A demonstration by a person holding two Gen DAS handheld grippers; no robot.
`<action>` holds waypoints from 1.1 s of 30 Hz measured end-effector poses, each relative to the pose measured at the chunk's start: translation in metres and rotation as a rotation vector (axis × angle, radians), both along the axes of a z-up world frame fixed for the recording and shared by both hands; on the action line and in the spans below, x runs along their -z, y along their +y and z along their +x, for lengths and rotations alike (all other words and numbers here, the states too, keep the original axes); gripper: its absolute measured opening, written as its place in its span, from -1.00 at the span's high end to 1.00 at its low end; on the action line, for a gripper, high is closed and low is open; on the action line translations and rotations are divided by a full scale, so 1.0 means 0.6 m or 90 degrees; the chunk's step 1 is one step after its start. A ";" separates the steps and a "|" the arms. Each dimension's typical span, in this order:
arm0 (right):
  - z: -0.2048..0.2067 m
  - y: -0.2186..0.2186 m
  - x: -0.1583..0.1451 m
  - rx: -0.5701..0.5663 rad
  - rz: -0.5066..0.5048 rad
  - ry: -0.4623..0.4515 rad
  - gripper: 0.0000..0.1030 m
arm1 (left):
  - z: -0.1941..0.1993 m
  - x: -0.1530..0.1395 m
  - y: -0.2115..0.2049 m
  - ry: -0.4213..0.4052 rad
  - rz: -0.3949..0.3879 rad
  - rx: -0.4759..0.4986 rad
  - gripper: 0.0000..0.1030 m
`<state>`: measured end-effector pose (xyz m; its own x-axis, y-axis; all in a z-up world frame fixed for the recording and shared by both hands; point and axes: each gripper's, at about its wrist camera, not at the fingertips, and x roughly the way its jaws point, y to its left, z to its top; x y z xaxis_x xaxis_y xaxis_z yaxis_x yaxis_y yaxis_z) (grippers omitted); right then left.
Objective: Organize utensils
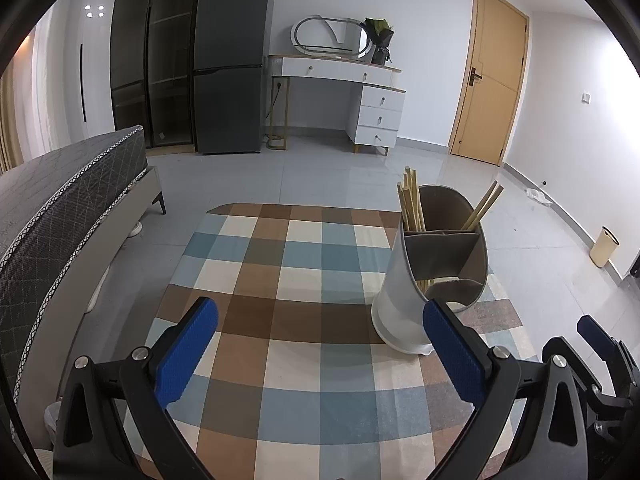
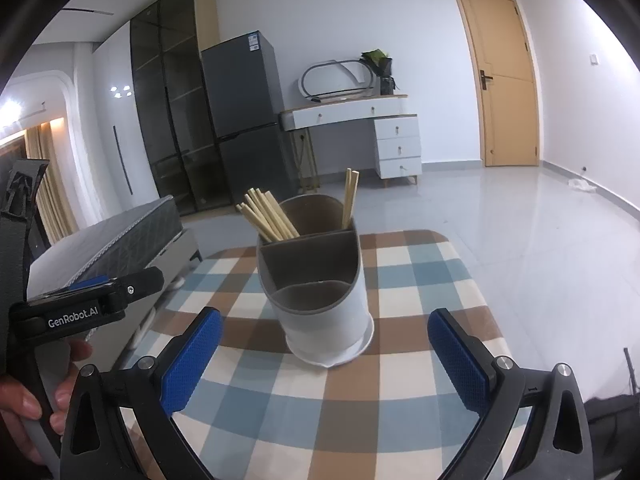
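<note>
On a checked tablecloth stands a white utensil holder with grey-brown dividers, wooden chopsticks bunched in one rear compartment, a pair in another. Left gripper and right gripper both gape empty. Holder's front compartment interior is hard to see.

The holder hides the chopsticks' lower ends (front compartments unreadable).

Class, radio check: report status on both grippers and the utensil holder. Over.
Left hand-held gripper open, empty. Right hand-held gripper open, empty. White-and-grey divided utensil holder upright on checked tablecloth, wooden chopsticks in rear compartments. Nothing in the way.
</note>
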<state>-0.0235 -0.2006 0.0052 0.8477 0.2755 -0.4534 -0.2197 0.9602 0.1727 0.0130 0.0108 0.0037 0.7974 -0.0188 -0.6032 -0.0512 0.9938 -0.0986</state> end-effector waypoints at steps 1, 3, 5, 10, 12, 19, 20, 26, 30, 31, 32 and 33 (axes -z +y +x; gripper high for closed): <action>0.000 -0.001 0.000 0.001 0.001 0.001 -1.00 | 0.000 0.000 0.000 0.001 0.000 0.000 -0.94; -0.001 -0.002 -0.001 0.001 0.002 0.000 -1.00 | -0.001 -0.002 -0.001 -0.001 0.003 -0.001 -0.94; -0.001 -0.002 0.000 0.001 0.002 0.001 -1.00 | 0.000 -0.002 -0.001 -0.002 0.003 0.001 -0.94; -0.001 -0.002 -0.001 0.002 0.002 0.000 -1.00 | 0.001 -0.002 -0.002 -0.002 0.005 -0.003 -0.94; -0.001 -0.002 -0.001 0.001 0.002 0.001 -1.00 | 0.000 -0.002 -0.001 -0.004 0.003 -0.003 -0.94; -0.001 -0.001 0.000 0.001 0.002 0.002 -1.00 | 0.000 -0.001 -0.002 -0.004 0.009 -0.010 -0.94; -0.002 -0.001 0.000 0.001 0.003 0.002 -1.00 | 0.000 -0.001 -0.002 -0.004 0.009 -0.011 -0.94; -0.001 0.000 0.001 0.001 0.002 0.002 -1.00 | 0.000 -0.002 -0.002 -0.005 0.010 -0.014 -0.94; -0.001 0.000 0.001 0.001 0.000 0.003 -1.00 | -0.001 -0.003 0.000 -0.012 0.012 -0.027 -0.94; -0.001 0.000 0.002 0.002 -0.001 0.004 -1.00 | -0.001 -0.003 0.000 -0.012 0.010 -0.029 -0.94; -0.001 0.000 0.003 0.002 -0.002 0.005 -1.00 | -0.001 -0.002 0.001 -0.014 0.011 -0.032 -0.94; -0.001 0.000 0.003 0.004 -0.003 0.006 -1.00 | -0.002 -0.002 0.002 -0.015 0.010 -0.032 -0.94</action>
